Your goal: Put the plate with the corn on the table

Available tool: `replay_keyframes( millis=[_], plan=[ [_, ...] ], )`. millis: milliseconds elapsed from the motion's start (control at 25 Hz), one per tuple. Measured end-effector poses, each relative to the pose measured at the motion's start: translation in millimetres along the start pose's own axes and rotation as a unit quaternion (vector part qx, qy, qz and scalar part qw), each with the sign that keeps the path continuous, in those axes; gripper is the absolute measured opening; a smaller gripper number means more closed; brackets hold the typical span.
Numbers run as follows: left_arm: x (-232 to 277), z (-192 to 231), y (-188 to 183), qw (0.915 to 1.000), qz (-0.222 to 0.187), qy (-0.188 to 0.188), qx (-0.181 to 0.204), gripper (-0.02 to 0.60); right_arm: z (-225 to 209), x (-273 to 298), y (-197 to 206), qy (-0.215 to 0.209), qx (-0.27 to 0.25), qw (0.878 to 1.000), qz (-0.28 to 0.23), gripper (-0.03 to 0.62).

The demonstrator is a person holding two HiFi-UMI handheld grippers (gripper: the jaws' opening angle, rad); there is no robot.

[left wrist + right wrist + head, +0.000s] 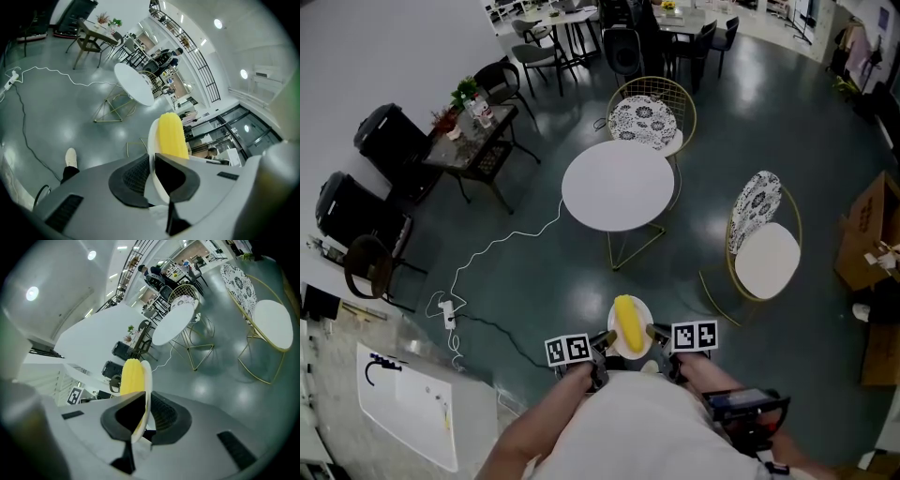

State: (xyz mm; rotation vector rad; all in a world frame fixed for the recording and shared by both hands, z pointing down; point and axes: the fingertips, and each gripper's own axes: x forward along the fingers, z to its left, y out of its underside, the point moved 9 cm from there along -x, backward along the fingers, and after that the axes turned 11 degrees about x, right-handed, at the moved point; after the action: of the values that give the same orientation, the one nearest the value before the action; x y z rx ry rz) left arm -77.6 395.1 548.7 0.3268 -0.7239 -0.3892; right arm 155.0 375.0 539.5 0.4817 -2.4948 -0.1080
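Here, left tool [152, 174] and right tool [144, 414] each clamped on plate [153, 138] rim, corn [171, 136] on top.

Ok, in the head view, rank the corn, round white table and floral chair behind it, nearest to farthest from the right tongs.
1. Corn, on the plate in the right tongs.
2. Round white table, ahead.
3. Floral chair, behind the table.

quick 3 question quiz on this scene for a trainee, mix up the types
1. True or false: the corn lies on the plate.
2. What holds the plate? A) one gripper B) both grippers C) a bare hand
3. Is the plate on the round white table yet?
Key: 1 true. 2 B: the left gripper and the right gripper each clamp its rim. 3 no, it is held well short of it.
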Motion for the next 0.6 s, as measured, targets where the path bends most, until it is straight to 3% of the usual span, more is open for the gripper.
replay_keyframes(
  millis=[600],
  plan=[
    [-14,21,-12,0.9999,0.000,-0.003,-0.011,0.037,16,24,-1,0.004,0.006,1.000,0.011,0.044]
  ],
)
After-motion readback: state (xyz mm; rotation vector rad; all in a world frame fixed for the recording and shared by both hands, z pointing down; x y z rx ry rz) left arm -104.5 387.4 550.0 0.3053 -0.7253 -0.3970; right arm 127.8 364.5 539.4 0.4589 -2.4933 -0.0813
